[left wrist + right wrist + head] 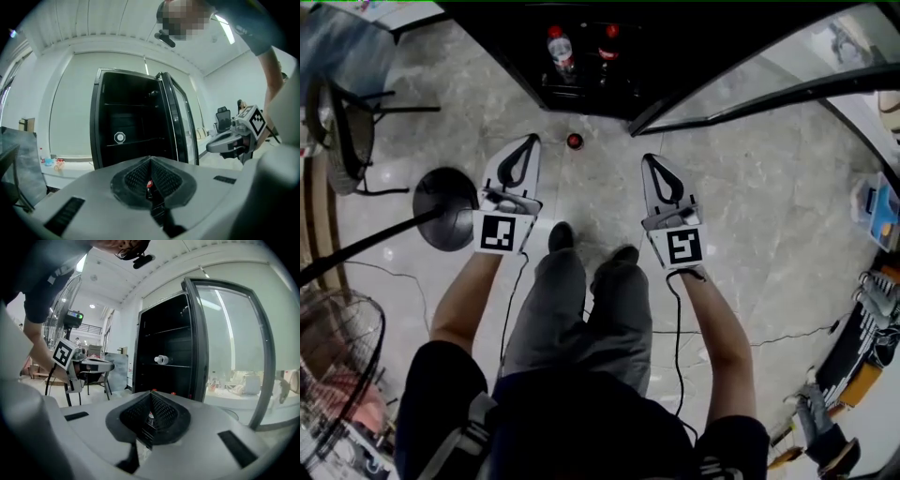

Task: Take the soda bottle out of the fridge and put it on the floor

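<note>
Fingers (511,167) on the left gripper (528,142) and the right gripper (652,161) were pressed together, holding nothing. The soda bottle (574,141) seemed to stand on the floor (750,206) by the open fridge (581,94). The job looked done.

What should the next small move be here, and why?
Probably just drawing both grippers back: a red-capped bottle stands on the floor before the open fridge, apart from the left gripper and right gripper, which are both shut and empty.
</note>
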`<state>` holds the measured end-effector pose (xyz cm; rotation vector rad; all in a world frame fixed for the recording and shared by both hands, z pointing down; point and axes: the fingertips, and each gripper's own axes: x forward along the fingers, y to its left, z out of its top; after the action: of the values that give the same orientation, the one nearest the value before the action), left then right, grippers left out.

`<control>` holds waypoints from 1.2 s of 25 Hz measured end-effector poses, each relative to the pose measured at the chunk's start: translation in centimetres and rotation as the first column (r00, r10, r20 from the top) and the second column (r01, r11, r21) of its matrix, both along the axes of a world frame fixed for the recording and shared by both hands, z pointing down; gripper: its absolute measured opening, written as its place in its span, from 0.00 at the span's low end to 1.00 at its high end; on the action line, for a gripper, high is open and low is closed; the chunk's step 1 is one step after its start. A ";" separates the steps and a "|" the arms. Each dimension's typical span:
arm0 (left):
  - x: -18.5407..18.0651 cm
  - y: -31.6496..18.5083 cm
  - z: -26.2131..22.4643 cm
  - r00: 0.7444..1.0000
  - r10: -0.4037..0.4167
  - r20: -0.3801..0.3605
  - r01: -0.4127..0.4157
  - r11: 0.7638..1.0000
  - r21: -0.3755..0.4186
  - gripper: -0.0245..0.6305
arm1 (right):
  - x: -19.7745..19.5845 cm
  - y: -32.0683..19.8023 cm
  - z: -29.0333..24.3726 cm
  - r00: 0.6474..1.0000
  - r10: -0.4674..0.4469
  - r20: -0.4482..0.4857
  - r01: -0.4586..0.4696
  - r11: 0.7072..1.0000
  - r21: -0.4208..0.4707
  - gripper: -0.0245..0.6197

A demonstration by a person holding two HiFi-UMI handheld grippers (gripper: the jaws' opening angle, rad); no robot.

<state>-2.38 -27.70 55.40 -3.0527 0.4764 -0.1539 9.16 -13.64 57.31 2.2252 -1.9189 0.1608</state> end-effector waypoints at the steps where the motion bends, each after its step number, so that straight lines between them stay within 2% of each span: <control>1: 0.2 -0.1 -1.3 1.000 -0.006 -0.001 0.006 1.000 -0.009 0.07 | 0.0 -0.1 -1.3 1.000 0.003 0.001 -0.003 1.000 -0.001 0.07; 11: 0.1 2.4 -16.7 0.999 -0.042 -0.014 0.041 0.999 -0.032 0.07 | 0.1 2.5 -17.7 0.996 0.083 0.041 -0.085 0.996 0.041 0.07; 21: -0.8 4.5 -27.6 0.999 -0.026 -0.033 0.026 1.000 -0.016 0.07 | -0.8 5.0 -29.5 0.989 0.146 0.033 -0.148 0.987 0.070 0.07; 30: -2.3 8.0 -37.3 0.998 -0.007 -0.060 0.006 1.000 -0.027 0.07 | -1.8 9.4 -39.8 0.975 0.221 0.022 -0.222 0.971 0.092 0.07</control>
<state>-4.63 -19.75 18.11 -3.0898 0.4920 -0.0692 7.32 -4.24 17.46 2.5026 -1.7118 0.1180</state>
